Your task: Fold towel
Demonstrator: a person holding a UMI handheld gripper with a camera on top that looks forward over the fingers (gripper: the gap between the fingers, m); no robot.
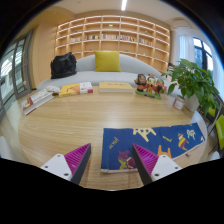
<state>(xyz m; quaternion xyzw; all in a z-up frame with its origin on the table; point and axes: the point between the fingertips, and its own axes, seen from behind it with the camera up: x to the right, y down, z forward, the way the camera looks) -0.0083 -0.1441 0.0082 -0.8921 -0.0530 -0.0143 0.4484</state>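
1. One gripper (109,160) showed, with two fingers, each bearing a pink pad (78,158); the jaws stood spread apart and pinched nothing.
2. One blue towel (150,140) lay flat on the wooden table (70,122), just ahead of the right-hand finger and partly between the two; it carried pale cartoon figures.
3. The towel's near edge ran close to the table's front edge, and its right end neared the table's right side.
4. The wood left of the towel and beyond it lay bare.
5. Along the table's far edge sat a few colourful books or toys (80,88) and a small cluster of figures (150,86); an exact count could not be made.
6. One leafy plant (195,82) stood at the right.
7. One sofa (100,64) with a yellow cushion (107,61) and a dark bag (63,66) stood behind, before one wall shelf (110,35).
8. No writing could be read.
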